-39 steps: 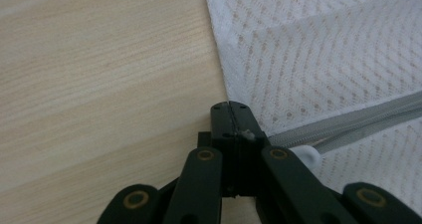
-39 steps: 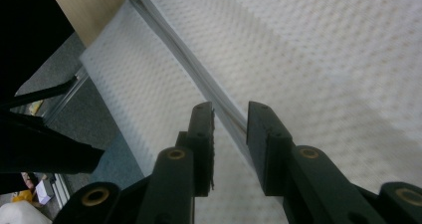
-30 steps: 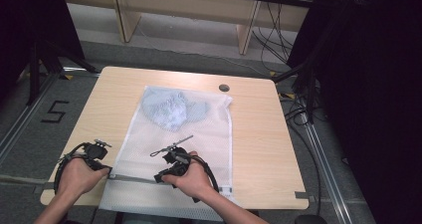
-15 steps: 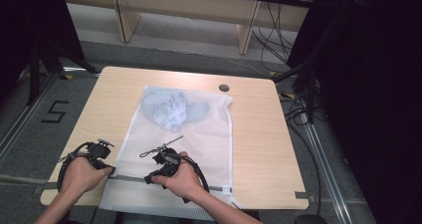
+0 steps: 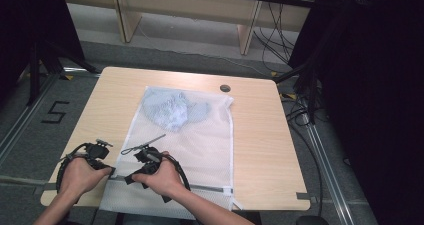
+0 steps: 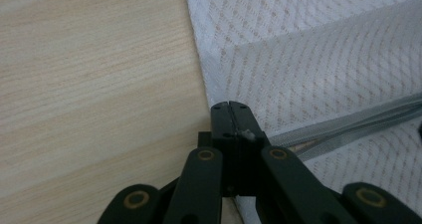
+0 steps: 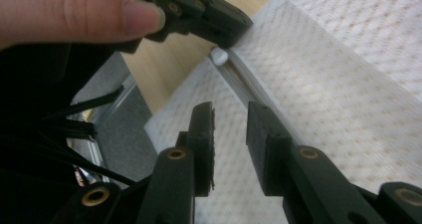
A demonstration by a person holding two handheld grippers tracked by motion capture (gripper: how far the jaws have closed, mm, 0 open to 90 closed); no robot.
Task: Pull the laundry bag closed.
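High view: white mesh laundry bag [image 5: 187, 145] lies flat on the light wooden worktop [image 5: 260, 135], its zippered mouth toward the person and overhanging the near edge, with a pale blue crumpled garment [image 5: 167, 110] inside at the far end.

Grey zipper [image 6: 348, 127] runs along the bag's near edge. Its white slider tab [image 7: 219, 57] sits right at the left end, touching the left claw.

Left claw [image 6: 229, 109]: jaws together, pinching the bag's corner fabric at the zipper end. It acts as the anchor.

Right claw [image 7: 230, 129]: jaws apart, nothing between the pads, straddling the zipper line just short of the tab. In the high view the right claw [image 5: 131, 177] is close beside the left claw [image 5: 111, 171], both at the bag's near left corner.

Judgement: step in hand is the approach to the slider; grip not yet made. I can't tell whether the zipper is open or closed along its length.

Next move needs:
- advance the right claw the last bit to the tab, centred on it
- close on the tab only, not the mesh
- pull along the zipper line while the left claw holds tension

Risk: the tab is small and tight against the left claw, so little clearance.
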